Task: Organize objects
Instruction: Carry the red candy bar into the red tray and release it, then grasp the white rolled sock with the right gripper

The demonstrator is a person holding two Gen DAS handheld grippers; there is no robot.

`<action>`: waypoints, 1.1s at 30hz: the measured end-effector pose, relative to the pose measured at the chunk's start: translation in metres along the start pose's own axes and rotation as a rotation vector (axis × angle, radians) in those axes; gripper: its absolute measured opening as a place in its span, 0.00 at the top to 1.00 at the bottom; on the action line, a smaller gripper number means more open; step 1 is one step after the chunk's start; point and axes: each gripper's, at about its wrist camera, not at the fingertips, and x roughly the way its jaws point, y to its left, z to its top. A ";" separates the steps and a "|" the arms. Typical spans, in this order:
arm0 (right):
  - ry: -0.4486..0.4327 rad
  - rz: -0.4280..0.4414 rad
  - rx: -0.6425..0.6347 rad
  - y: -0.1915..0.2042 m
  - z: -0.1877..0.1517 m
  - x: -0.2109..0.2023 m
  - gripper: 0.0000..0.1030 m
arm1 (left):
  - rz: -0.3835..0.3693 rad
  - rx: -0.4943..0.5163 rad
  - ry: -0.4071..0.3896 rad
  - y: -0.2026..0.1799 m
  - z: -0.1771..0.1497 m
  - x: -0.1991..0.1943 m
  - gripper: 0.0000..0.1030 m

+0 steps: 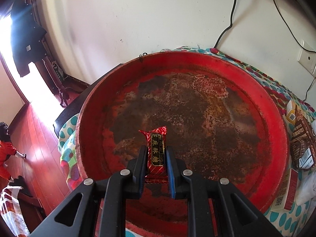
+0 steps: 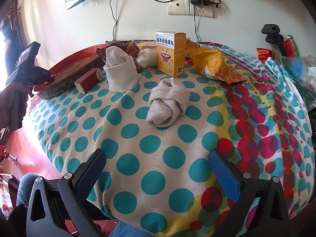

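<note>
Two rolled socks [image 2: 120, 71] – one red tray [image 1: 276, 118], one wrapped candy [image 1: 156, 154], one yellow box [image 2: 170, 53], one red box [image 2: 88, 80]

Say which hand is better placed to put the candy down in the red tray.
Left. The left gripper is shut on the red candy and already hangs over the red tray. The right gripper is open, empty, and over the dotted cloth.

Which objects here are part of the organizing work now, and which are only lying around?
In the job:
- left gripper, shut on red candy
- red round tray under it

Lying about:
- yellow medicine box
- two rolled socks
- red small box
- yellow snack bag
</note>
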 end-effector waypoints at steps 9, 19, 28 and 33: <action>-0.019 0.003 -0.004 0.001 0.002 -0.004 0.00 | -0.041 -0.056 0.026 0.008 -0.001 -0.002 0.40; -0.104 -0.042 -0.092 0.006 0.011 -0.014 0.00 | -0.074 0.096 -0.287 0.012 -0.084 -0.151 0.23; 0.000 -0.099 -0.006 -0.008 0.045 0.021 0.09 | -0.256 0.197 -0.339 -0.038 -0.167 -0.158 0.23; 0.045 -0.168 0.029 -0.010 0.059 0.039 0.50 | -0.363 0.164 -0.313 -0.040 -0.170 -0.158 0.23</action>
